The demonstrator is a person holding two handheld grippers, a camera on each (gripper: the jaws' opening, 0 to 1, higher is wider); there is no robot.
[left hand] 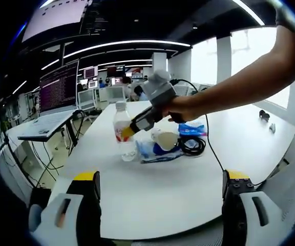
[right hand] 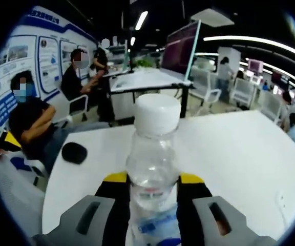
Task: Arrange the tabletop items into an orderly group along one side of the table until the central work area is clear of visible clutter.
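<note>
Partly hidden bottle, lower half behind right claw

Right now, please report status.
Right gripper shut on water bottle. Left gripper open, holding nothing. Blue packet, black cable beside bottle.

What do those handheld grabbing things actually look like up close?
Each tool has two black jaws tipped yellow, set in pale grey housings with slots. The left tool shows them wide-set; the right tool too. Seen from the left gripper view, the right one has a grey body with a black cable trailing.
</note>
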